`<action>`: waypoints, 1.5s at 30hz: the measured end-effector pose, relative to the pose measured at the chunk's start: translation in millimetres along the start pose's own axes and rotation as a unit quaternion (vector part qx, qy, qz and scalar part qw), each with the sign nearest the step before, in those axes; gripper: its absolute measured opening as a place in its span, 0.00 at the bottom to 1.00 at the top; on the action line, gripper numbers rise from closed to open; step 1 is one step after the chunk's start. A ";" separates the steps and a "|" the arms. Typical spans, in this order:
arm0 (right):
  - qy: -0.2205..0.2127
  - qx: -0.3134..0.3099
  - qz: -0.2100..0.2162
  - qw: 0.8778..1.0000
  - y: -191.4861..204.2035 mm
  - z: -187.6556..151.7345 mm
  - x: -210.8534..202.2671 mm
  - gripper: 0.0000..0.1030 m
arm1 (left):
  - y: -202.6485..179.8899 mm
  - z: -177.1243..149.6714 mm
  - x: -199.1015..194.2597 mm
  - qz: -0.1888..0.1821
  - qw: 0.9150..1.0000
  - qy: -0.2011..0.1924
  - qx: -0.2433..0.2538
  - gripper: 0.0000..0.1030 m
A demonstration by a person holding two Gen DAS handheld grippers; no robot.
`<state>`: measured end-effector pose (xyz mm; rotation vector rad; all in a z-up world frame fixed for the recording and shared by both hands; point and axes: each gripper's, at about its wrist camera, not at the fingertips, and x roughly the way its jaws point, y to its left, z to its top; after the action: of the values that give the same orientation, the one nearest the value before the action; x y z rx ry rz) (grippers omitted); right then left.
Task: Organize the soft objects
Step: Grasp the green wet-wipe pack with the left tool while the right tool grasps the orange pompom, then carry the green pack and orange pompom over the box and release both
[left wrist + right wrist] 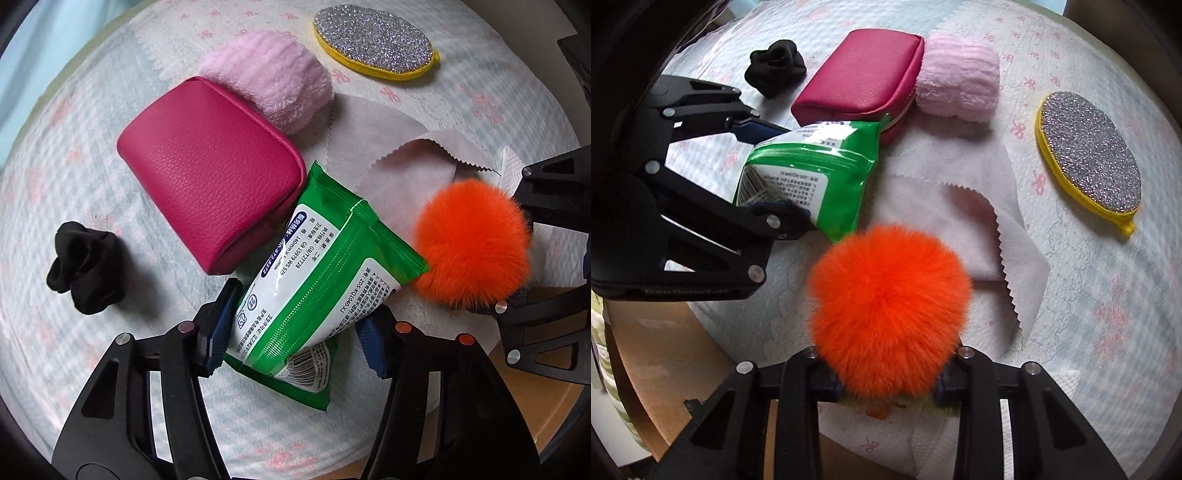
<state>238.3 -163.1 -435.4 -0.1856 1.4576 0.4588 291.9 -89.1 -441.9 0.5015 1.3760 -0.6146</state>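
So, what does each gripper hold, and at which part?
The left gripper clamps the green wipes pack across its barcode end. The right gripper squeezes the orange pompom at its near side.

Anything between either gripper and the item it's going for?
Nothing visible. The left gripper already straddles the green plastic wipes pack, a pad at each side. The right gripper has the fluffy orange pom-pom between its fingers; the contact itself is hidden by fur.

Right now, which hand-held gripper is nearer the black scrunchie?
Left. The left hand-held gripper straddles the green wipes pack, near the black scrunchie. The right hand-held gripper is at the orange pompom, farther away.
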 end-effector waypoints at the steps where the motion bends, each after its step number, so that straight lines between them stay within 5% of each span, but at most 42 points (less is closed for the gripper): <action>1: -0.002 0.003 0.001 1.000 -1.1 -0.7 -2.3 0.29 | -0.4 -0.8 -2.1 0.002 1.000 0.000 -0.002 0.53; 19: -0.088 0.046 0.006 0.995 -21.6 -19.9 -138.1 0.29 | 3.6 -15.3 -111.7 0.027 0.996 -0.055 -0.062 0.52; 26: -0.135 0.055 -0.004 0.989 13.4 -29.4 -196.9 0.29 | -22.9 -29.0 -184.7 0.047 0.989 -0.095 -0.104 0.52; 39: -0.176 0.067 -0.021 0.982 73.1 -94.0 -300.8 0.29 | -76.5 -102.2 -307.5 0.056 0.965 -0.130 -0.219 0.52; 45: -0.170 0.092 -0.035 0.981 95.6 -129.2 -309.1 0.29 | -114.4 -143.9 -321.0 0.053 0.965 -0.122 -0.227 0.52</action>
<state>67.4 -185.8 -132.6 -0.0093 1.1458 0.2801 82.1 -45.1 -140.5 0.1226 1.1962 -0.2489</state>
